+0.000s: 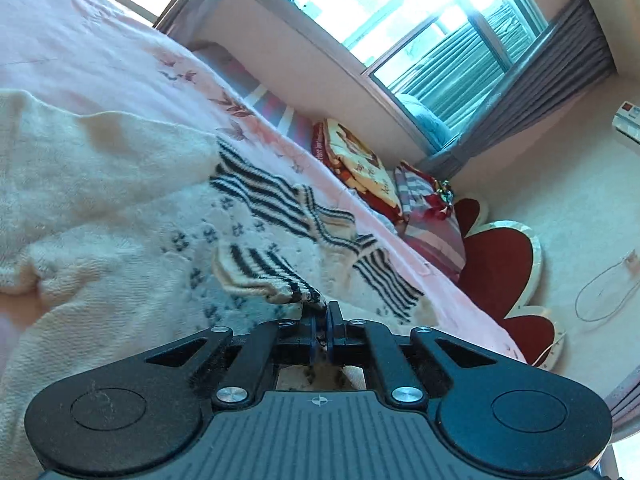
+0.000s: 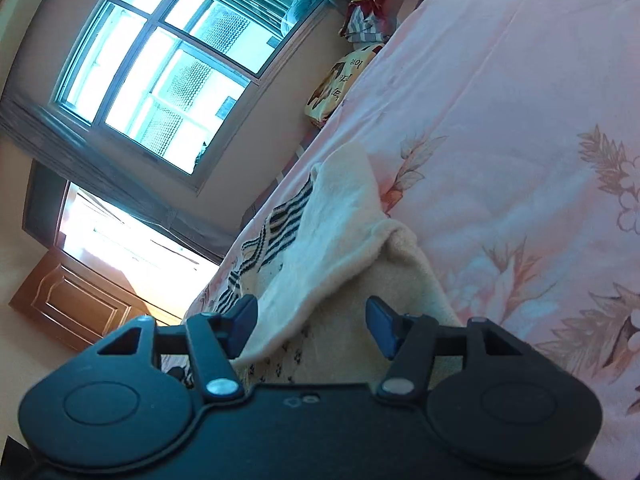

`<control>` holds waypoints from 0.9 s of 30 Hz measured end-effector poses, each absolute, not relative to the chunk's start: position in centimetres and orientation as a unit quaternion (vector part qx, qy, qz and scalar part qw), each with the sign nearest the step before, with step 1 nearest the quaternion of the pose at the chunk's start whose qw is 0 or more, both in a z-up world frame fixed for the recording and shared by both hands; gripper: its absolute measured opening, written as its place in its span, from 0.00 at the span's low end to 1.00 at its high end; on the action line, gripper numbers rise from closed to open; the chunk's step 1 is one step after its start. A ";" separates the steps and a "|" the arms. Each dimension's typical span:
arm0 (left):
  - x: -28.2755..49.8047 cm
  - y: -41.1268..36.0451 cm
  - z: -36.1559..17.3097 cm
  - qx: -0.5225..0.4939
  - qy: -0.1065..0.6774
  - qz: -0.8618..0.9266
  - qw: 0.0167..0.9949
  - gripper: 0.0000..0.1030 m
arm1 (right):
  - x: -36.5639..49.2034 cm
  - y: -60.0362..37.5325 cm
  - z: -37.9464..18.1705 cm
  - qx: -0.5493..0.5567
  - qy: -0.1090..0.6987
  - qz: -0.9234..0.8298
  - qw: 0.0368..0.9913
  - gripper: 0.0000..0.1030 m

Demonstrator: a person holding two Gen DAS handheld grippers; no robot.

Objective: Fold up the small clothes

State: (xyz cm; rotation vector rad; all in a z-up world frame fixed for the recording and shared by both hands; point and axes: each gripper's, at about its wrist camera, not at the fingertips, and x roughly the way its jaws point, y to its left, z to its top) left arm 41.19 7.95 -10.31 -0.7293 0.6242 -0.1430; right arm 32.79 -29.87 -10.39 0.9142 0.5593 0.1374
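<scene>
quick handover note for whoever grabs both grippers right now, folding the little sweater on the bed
Left gripper: shut on the striped cuff of the cream sweater.
Right gripper: open, holding nothing; a folded-over cream flap of the sweater lies between its fingers, not pinched.
Where: sweater lies rumpled on the pink floral bedsheet, striped edges toward the window side.
Done: one flap looks turned over the body.
Left: carry the held cuff across, flatten, finish the remaining folds.
</scene>
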 end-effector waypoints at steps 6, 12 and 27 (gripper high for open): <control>40.6 9.0 -11.4 -0.336 0.310 -0.061 0.887 0.04 | 35.1 -30.7 -11.6 0.453 0.271 0.054 0.848 0.52; 40.7 8.4 -11.9 -0.326 0.317 -0.055 0.889 0.05 | 36.4 -30.9 -11.5 0.428 0.281 0.039 0.858 0.35; 40.0 7.2 -12.4 -0.261 0.323 -0.019 0.910 0.05 | 36.9 -29.9 -10.9 0.321 0.307 0.012 0.896 0.07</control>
